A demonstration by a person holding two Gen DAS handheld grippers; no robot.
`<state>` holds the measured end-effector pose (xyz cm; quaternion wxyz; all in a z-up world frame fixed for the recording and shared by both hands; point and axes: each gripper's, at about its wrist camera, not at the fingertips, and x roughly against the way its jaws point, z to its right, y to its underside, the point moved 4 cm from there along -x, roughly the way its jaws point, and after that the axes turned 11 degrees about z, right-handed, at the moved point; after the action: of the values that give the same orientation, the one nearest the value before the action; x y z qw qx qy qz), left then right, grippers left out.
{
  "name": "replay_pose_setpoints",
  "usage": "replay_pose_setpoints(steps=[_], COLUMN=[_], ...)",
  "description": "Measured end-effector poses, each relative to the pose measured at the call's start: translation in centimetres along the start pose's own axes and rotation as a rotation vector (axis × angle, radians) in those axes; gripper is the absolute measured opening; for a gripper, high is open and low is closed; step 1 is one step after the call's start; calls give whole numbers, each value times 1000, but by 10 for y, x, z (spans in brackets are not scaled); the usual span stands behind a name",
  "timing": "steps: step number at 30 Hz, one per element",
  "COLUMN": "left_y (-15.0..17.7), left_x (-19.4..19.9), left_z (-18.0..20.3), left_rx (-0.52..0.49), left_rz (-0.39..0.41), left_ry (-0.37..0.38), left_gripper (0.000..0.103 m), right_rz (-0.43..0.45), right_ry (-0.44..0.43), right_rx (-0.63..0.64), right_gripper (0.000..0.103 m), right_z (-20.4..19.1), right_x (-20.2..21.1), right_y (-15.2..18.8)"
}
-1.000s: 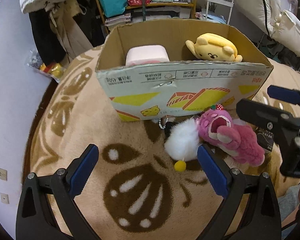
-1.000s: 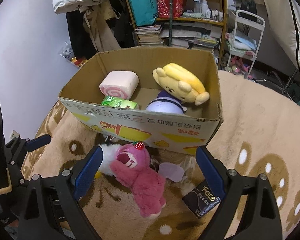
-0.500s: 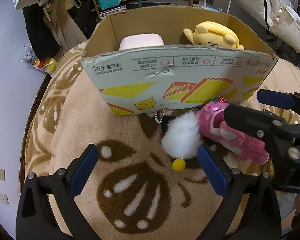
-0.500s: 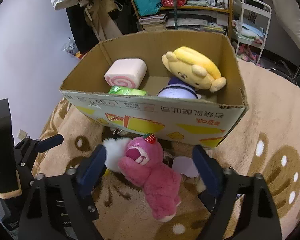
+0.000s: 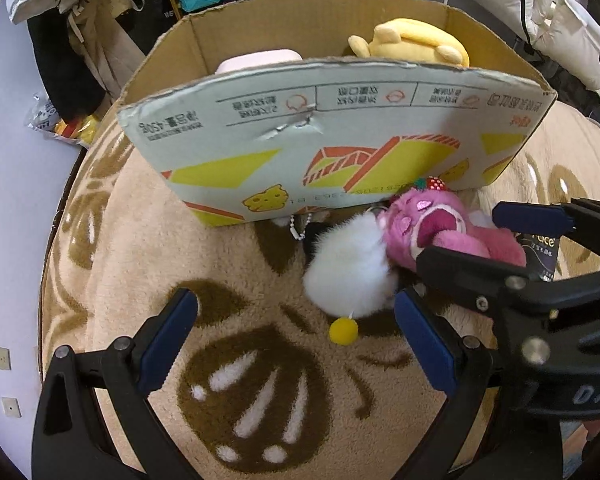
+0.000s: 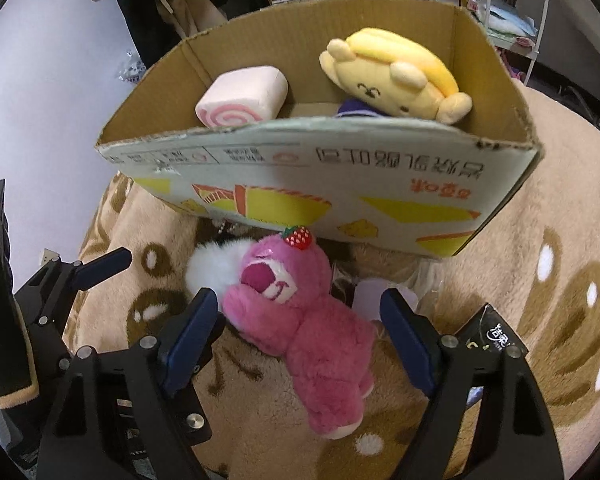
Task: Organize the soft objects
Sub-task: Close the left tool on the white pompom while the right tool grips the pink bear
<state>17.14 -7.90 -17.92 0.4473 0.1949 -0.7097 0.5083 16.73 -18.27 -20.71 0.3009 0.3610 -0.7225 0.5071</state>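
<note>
- Pink plush bear lies on its back on the patterned blanket, head just below the front wall of the cardboard box; strawberry tag touches or nearly touches the wall.
- White fluffy plush is pressed against the bear's head, yellow pom-pom trailing from it.
- Right hand-held gripper: jaws wide apart, holding nothing, straddling the bear's torso, one pad either side.
- Left hand-held gripper: also wide open and empty, low over the blanket; the white plush sits just ahead, towards its right pad.
- Step in hand looks like grabbing the bear to box it. Suggest closing on the torso, not an arm or the head, deep enough that the fur doesn't slip.
- Lift must clear the box rim, then drop into the free space between pink roll cushion and yellow plush.
- Watch the white plush snagging on the bear.
</note>
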Motion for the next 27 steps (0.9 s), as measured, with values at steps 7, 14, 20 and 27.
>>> replay_pose_setpoints(steps=[7,14,20,27], left_y=[-3,-5,-6,-5], left_x=[-8,-23,-35,-44], left_z=[5,13,21,28], left_rx=[-19,-44,-48,-44], left_rz=[-1,-12,-32,-39], left_ry=[5,20,29,50], left_gripper=[98,98,98,98], right_rz=[17,16,12,19], right_ry=[-16,-32,-37,-32], right_rx=[-58,-48,-55,-53], right_gripper=[64,52,51,50], right_z=[10,4,3,6], right_x=[-2,-4,-7,-8], right_y=[-5,-6,-8,-9])
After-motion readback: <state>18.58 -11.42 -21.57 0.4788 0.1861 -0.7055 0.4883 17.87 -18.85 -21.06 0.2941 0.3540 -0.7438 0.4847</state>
